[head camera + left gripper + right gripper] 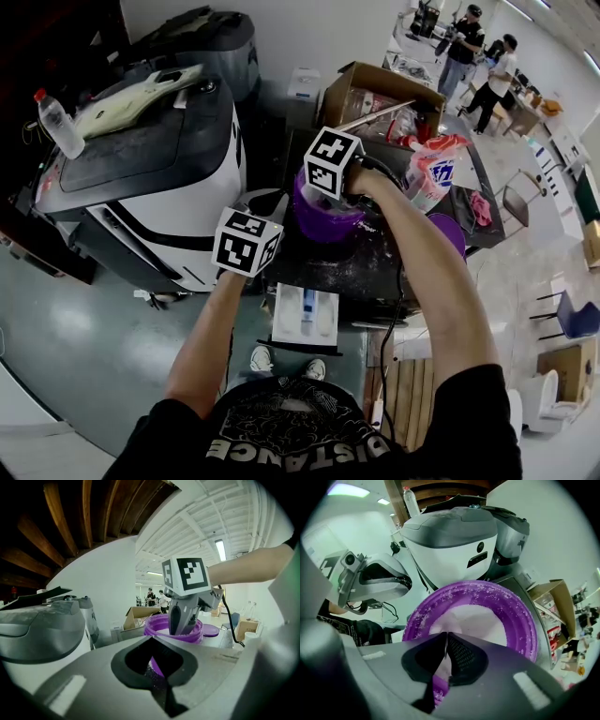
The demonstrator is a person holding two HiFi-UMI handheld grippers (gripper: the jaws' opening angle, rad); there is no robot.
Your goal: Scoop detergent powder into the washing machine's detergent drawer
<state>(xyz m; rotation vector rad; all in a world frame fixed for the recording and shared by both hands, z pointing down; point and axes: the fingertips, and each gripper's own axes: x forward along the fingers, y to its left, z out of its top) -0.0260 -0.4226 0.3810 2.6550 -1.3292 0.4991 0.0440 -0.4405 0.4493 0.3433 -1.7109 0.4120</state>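
A purple tub (319, 217) of white detergent powder (476, 620) stands on a dark, powder-dusted top (370, 267). Below it a white detergent drawer (305, 314) sticks out, open. My right gripper (330, 186) hangs over the tub, its jaws shut on the handle of a purple scoop (437, 686) that reaches down into the powder. My left gripper (261, 236) is at the tub's near left side. Its jaws look shut on the tub's wall (157, 663), which shows as a purple sliver between them. The right gripper (181, 624) stands just beyond, over the tub's rim (199, 629).
A large white and grey machine (141, 159) stands to the left with a plastic bottle (58, 122) on it. A purple lid (448, 230), a detergent bag (433, 173) and a cardboard box (375, 94) lie to the right and behind. People (478, 56) stand far back.
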